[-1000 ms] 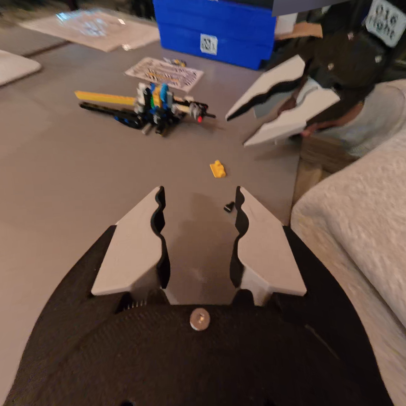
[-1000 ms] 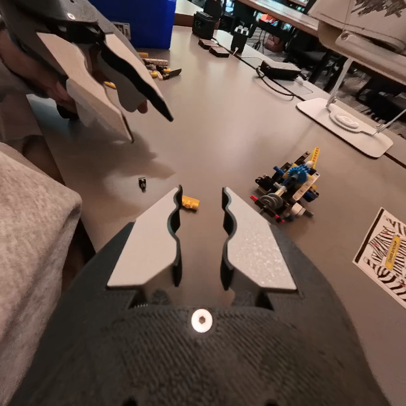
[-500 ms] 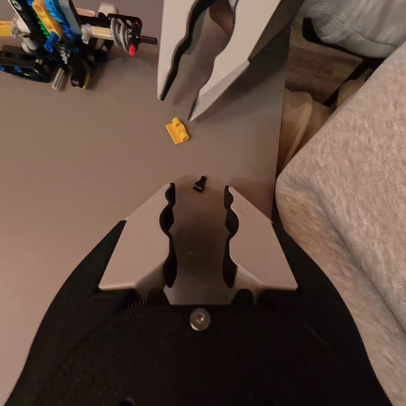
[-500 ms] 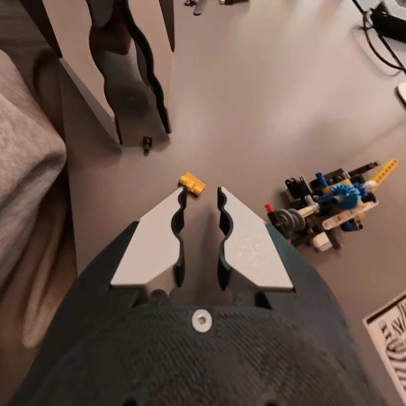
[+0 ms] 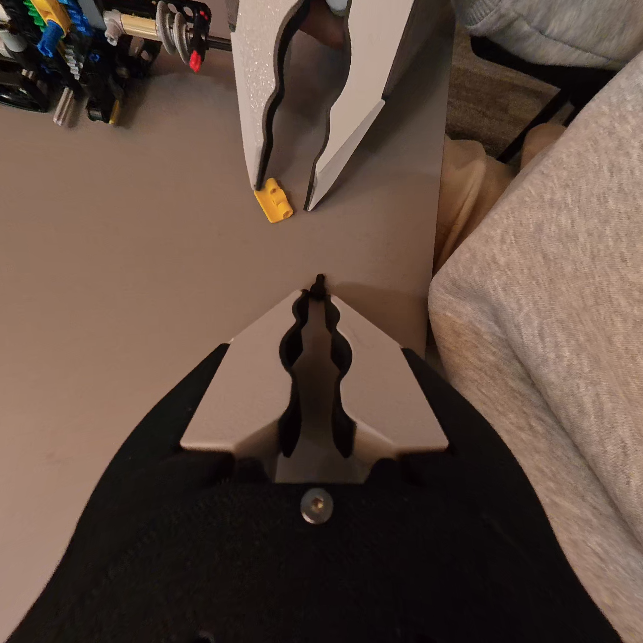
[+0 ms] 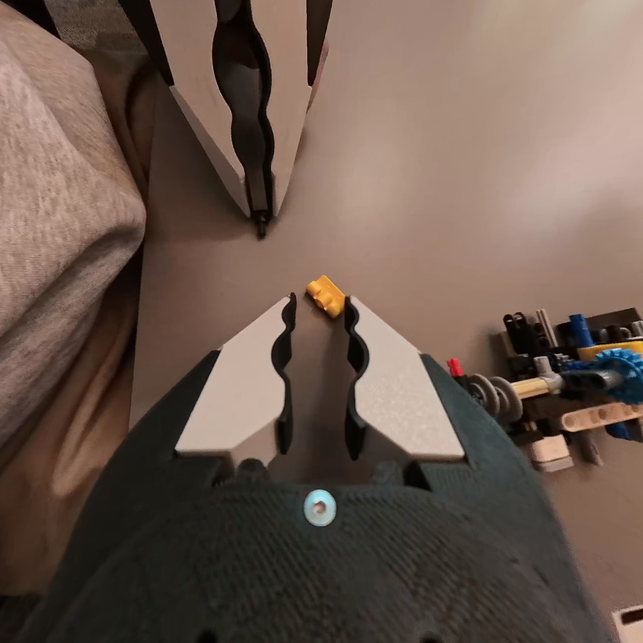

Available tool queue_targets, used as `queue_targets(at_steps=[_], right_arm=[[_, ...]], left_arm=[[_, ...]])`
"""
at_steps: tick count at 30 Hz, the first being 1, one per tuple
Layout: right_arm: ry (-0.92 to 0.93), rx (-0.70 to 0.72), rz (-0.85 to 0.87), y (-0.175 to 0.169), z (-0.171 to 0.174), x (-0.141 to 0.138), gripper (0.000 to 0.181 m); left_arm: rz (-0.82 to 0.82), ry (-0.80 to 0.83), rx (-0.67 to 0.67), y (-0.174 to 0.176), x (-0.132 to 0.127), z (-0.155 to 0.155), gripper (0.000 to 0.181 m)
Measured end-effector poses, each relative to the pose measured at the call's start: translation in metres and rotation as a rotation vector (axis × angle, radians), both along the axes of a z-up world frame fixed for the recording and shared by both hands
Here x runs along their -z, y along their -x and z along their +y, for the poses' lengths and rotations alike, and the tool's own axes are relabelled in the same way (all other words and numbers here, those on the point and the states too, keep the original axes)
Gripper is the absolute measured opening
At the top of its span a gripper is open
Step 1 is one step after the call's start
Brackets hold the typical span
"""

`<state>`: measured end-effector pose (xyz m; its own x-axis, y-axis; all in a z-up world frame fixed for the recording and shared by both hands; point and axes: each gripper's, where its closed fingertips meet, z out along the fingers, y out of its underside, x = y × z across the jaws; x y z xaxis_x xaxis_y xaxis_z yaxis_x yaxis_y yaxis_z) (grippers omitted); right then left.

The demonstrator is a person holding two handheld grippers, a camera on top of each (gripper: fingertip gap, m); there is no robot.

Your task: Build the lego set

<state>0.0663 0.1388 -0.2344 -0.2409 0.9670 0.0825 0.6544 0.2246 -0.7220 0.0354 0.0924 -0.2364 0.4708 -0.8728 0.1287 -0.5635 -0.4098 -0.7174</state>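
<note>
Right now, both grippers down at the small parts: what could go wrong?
1. The left gripper pinches the tiny black peg only at its fingertips; it could pop out or twist.
2. The right gripper is open, with only one fingertip touching the small yellow brick; closing may push it aside.
3. Both pieces lie near the grey table's edge; a flicked part could fall off.

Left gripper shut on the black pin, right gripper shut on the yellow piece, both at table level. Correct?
Not quite. The left gripper is shut on the black pin, but the right gripper is open: the right wrist view shows the yellow piece lying on the table at its fingertips, against one finger only, with a gap to the other.
</note>
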Motion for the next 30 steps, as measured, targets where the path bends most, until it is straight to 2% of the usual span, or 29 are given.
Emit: queue_targets(at_steps=[6, 15, 19, 22, 26, 30], right_arm=[[0.018, 0.007, 0.002, -0.003, -0.004, 0.0, 0.014], [0.049, 0.024, 0.011, -0.006, -0.011, -0.002, 0.008], [0.092, 0.055, 0.092, -0.001, -0.014, -0.016, 0.008], [0.161, 0.085, 0.208, 0.002, -0.015, -0.035, 0.008], [0.271, 0.133, 0.372, 0.003, -0.017, -0.062, 0.007], [0.294, 0.145, 0.437, 0.002, -0.021, -0.071, 0.007]], left_arm=[[-0.006, -0.012, 0.001, 0.0, -0.001, 0.0, 0.006], [-0.041, -0.027, 0.0, 0.0, -0.007, 0.001, 0.006], [-0.073, -0.043, -0.012, 0.001, -0.012, 0.002, 0.006], [-0.159, -0.06, -0.038, 0.002, -0.025, 0.005, 0.005], [-0.35, -0.082, -0.079, 0.002, -0.058, 0.009, 0.005], [-0.459, -0.102, -0.092, 0.0, -0.079, 0.009, 0.005]])
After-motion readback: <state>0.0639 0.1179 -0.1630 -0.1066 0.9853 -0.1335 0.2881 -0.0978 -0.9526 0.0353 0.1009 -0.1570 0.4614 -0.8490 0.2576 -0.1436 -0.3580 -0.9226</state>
